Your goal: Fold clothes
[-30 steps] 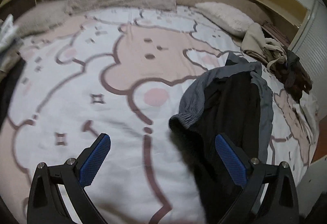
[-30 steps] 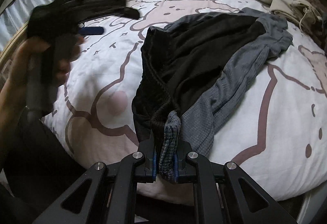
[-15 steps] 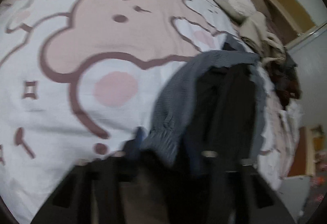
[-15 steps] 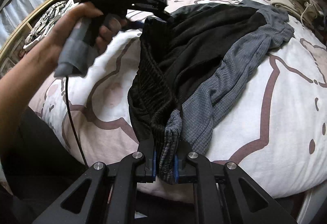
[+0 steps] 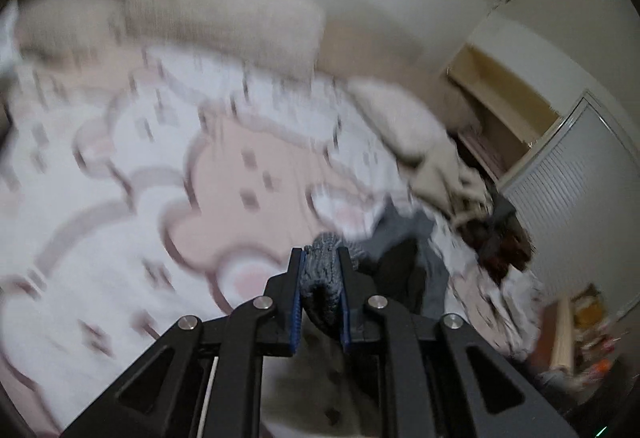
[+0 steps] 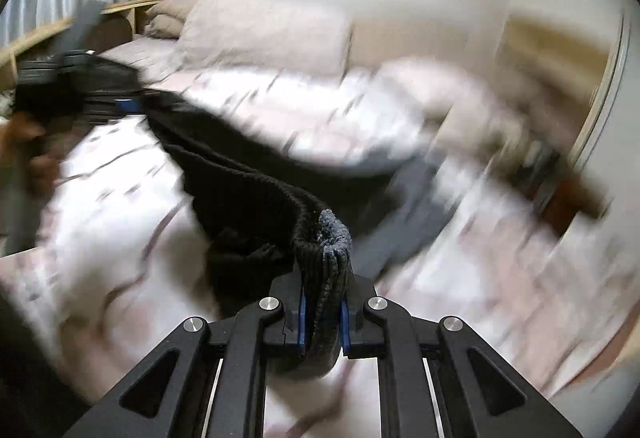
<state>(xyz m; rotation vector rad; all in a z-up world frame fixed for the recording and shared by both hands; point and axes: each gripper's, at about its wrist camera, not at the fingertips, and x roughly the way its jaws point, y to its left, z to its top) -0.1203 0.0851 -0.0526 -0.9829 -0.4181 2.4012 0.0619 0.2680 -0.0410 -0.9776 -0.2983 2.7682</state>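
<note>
The left gripper [image 5: 320, 270] is clamped on the grey waistband of the shorts [image 5: 396, 278]. The right gripper [image 6: 323, 294] is clamped on the waistband's other end. The black and grey shorts hang stretched between them, trailing toward 1 o'clock onto the bedspread [image 5: 120, 238]. A clothes pile [image 5: 480, 222] lies at 3 o'clock.

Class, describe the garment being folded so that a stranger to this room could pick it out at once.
Start at the bed with the pink cartoon-bear cover. Stretched above it between both tongs, left and right, are the shorts. Unlike the pale clothes pile nearby, they are black with grey ribbed side panels.
</note>
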